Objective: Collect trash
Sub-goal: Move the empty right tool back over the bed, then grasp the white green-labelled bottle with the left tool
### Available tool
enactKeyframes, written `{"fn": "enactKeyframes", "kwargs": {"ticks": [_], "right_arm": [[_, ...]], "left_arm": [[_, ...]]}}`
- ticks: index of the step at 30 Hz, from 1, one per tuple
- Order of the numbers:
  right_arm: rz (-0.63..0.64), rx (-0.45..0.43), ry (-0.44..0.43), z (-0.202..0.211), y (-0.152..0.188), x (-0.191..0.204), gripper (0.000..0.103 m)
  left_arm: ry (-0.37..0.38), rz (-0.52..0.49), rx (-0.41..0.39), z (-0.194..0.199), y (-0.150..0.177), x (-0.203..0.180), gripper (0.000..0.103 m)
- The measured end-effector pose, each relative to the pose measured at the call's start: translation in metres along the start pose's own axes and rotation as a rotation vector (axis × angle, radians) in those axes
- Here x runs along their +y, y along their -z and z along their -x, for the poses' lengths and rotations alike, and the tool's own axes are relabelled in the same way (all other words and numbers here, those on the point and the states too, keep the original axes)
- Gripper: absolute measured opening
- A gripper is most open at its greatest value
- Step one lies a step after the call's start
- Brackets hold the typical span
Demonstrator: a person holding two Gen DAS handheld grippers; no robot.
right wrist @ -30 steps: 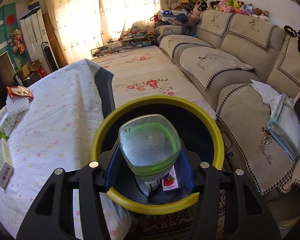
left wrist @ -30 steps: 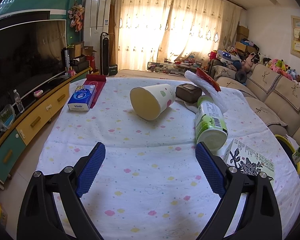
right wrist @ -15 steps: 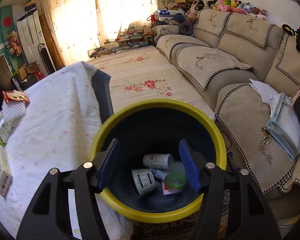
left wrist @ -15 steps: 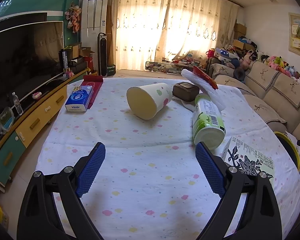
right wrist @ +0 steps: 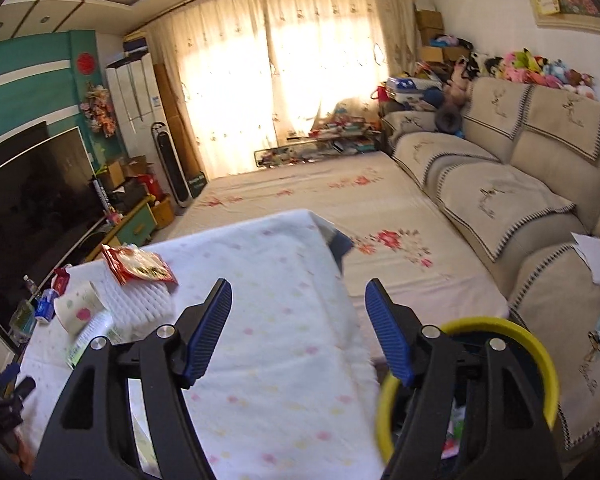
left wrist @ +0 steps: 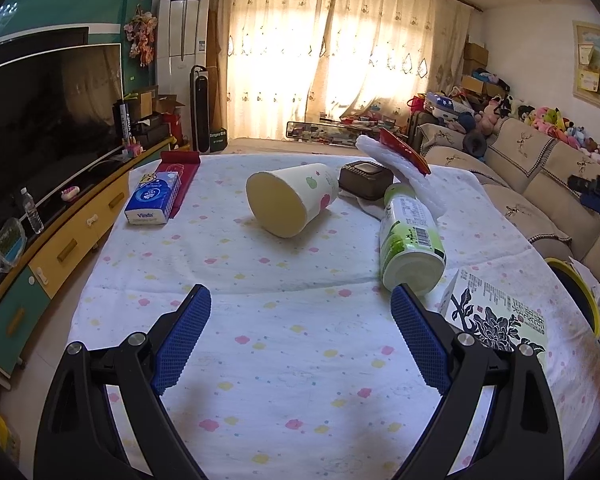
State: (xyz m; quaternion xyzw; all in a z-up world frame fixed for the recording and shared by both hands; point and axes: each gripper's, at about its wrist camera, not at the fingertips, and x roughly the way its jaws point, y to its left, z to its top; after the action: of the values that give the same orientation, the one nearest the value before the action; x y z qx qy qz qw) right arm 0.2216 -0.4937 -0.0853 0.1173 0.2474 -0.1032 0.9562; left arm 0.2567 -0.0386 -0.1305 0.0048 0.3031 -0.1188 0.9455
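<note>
My left gripper [left wrist: 300, 300] hangs open and empty over the dotted tablecloth [left wrist: 284, 360]. Ahead of it lie a tipped paper cup [left wrist: 290, 198], a green-labelled bottle [left wrist: 410, 236] on its side, a printed carton [left wrist: 496, 314], white foam netting [left wrist: 404, 172] and a red snack wrapper [left wrist: 404, 150]. My right gripper [right wrist: 298, 292] is above the table's right edge, its jaws opening with nothing between them. The yellow-rimmed bin [right wrist: 548, 364] sits low right behind its right finger. The wrapper [right wrist: 138, 266], netting [right wrist: 140, 300] and cup [right wrist: 78, 306] lie to its left.
A blue tissue pack [left wrist: 152, 198] on a red box [left wrist: 180, 172] and a dark brown box [left wrist: 366, 178] rest on the table. A TV [left wrist: 40, 120] on a yellow cabinet [left wrist: 72, 236] lines the left; a beige sofa [right wrist: 500, 184] runs along the right.
My right gripper let the green-lidded container fall into the bin, then rose and swung left from above the bin to over the table edge. The left gripper stayed put.
</note>
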Motion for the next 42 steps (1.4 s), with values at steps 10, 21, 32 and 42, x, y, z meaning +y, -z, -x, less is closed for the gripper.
{"fn": "enactKeyframes", "kwargs": {"ticks": [10,21,32,42], "right_arm": [[-0.048,0.038,0.005,-0.033,0.015,0.004,0.069],[-0.067,0.031,-0.066,-0.025,0.018,0.009,0.072],[-0.077,0.035,-0.087,-0.023,0.018,0.007,0.072],[-0.056,0.06,-0.09,-0.029,0.02,0.011,0.072]], "left_arm": [[0.017,0.018,0.042,-0.009,-0.001,-0.004,0.09],[0.104,-0.121,0.131,-0.044,-0.036,-0.072,0.09],[0.098,-0.098,0.254,-0.098,-0.044,-0.093,0.077],[0.104,-0.08,0.287,-0.121,-0.039,-0.088,0.056]]}}
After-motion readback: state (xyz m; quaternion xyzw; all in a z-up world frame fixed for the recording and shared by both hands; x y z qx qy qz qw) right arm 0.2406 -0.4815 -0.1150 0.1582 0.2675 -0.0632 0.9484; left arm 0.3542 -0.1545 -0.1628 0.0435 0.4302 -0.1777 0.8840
